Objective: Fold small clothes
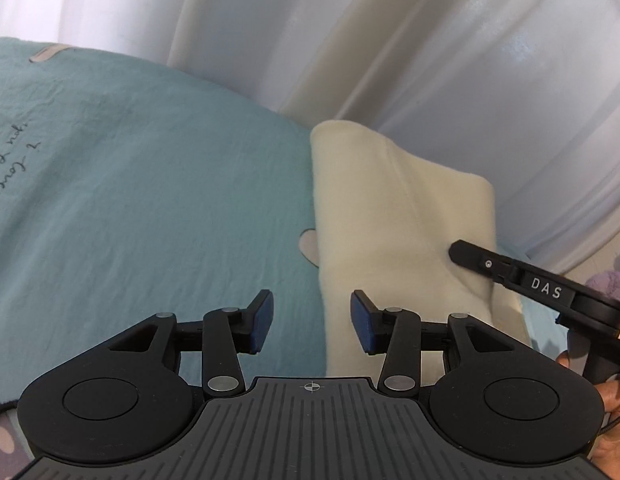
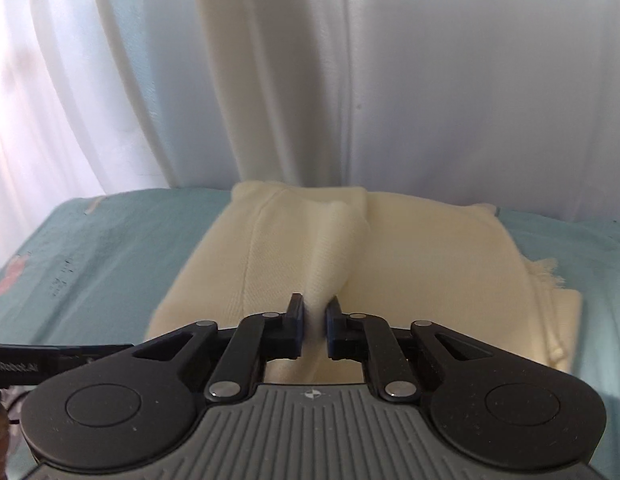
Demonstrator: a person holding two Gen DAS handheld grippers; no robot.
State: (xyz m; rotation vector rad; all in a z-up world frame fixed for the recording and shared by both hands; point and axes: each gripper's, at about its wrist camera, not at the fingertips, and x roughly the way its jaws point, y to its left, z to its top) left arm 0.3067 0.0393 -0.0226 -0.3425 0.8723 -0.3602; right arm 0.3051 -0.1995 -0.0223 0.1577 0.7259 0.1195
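Lying on a teal bedsheet [image 2: 109, 248] is the cream knit garment [image 2: 410, 264], folded into a rough rectangle near the far edge of the bed, close to the white curtain [image 2: 289, 80] hanging behind it. Frayed fringe shows at the garment's right edge in the right wrist view. Sheet carries dark handwritten script [image 1: 13, 168] off to the left and a pale printed patch [image 1: 307, 246] partly tucked under the garment's left edge. Some purple fabric [image 1: 612, 282] sits at the far right of the left wrist view, too small to identify. No containers in view. Nothing stands between the grippers and the cloth. Right gripper [image 2: 314, 322]: jaws drawn in narrow, pinching a raised ridge of the cream fabric between the blue pads, cloth pulled up into a peak at the tips. Left gripper [image 1: 312, 326]: jaws partly spread, nothing between them, hovering over the garment's left edge where it meets the sheet. A hand [image 1: 614, 412] shows at the right edge, beside the right gripper's handle.
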